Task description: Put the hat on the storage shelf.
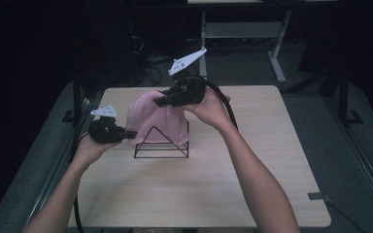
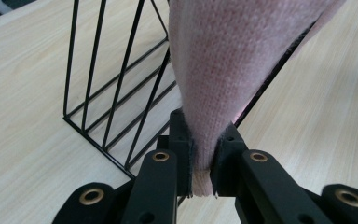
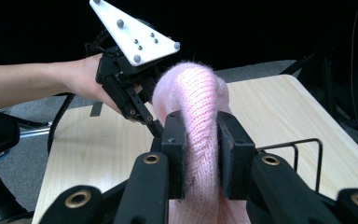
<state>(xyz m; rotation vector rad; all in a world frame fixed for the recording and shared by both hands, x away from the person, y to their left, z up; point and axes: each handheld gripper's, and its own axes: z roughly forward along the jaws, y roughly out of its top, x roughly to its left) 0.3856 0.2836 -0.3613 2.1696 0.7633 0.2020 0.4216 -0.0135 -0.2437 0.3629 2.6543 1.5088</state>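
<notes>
Both the left gripper (image 2: 200, 161) and right gripper (image 3: 200, 154) are clamped on the pink knit cloth (image 1: 150, 116) draped over the black wire rack (image 1: 162, 145) between them; uneven pulling could probably snag the knit or tip the rack.

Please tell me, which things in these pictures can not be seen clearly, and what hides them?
- High view: the far side of the wire rack is covered by the pink knitted cloth.
- Left gripper view: the cloth's upper part is cut off by the top edge.
- Right gripper view: the cloth's lower end is hidden behind the right tool.
</notes>
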